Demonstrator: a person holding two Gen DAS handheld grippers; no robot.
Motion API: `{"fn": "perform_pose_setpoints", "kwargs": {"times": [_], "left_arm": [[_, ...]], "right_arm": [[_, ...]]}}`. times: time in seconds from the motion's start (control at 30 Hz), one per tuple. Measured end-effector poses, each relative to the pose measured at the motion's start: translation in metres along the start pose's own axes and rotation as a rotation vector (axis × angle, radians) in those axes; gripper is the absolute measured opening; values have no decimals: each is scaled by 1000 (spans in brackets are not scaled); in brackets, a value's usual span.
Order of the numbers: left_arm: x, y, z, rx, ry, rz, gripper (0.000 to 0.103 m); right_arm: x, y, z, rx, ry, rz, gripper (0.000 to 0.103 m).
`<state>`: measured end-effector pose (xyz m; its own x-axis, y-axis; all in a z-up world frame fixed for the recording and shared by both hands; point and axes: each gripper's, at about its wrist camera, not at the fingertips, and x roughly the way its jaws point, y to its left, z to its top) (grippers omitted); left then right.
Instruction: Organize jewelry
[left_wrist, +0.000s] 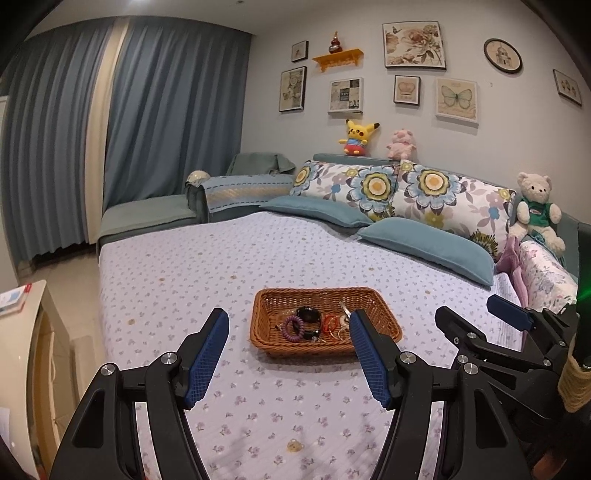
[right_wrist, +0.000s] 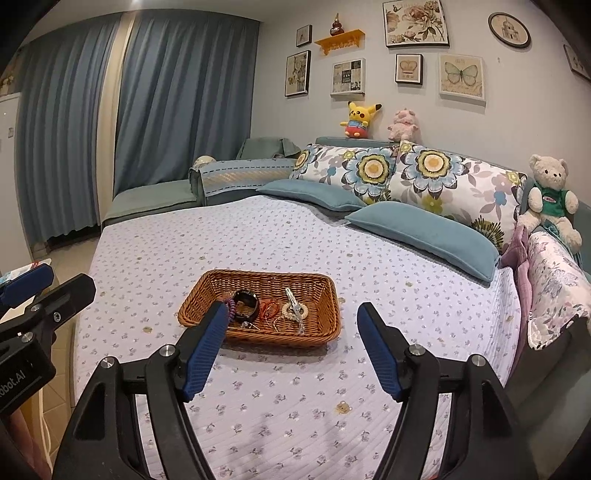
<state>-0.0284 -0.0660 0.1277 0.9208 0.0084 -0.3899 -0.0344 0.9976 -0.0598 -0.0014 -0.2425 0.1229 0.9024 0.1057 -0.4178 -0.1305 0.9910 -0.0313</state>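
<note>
Both tongs, left (left_wrist: 289, 326) and right (right_wrist: 291, 321), gape empty before the basket (right_wrist: 207, 286) at twelve o'clock, jewelry seemingly all in, so sorting probably follows.

Both wrist views face bed (left_wrist: 229, 258), sharing basket (right_wrist: 207, 284).

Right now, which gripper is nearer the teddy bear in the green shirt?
Right. The right gripper hovers over the bedspread on the bear's side; the teddy bear sits far ahead to its right. The left gripper is farther left.

Woven wicker basket (right_wrist: 207, 291), quilted cloth bedspread (right_wrist: 369, 266)
</note>
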Motion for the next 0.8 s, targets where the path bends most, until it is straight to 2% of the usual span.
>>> {"fn": "perform_pose_setpoints", "kwargs": {"times": [0.8], "left_arm": [[8,0,-8,-5,26,-4,69]], "right_arm": [[7,-2,-5,20,27,0,75]]}}
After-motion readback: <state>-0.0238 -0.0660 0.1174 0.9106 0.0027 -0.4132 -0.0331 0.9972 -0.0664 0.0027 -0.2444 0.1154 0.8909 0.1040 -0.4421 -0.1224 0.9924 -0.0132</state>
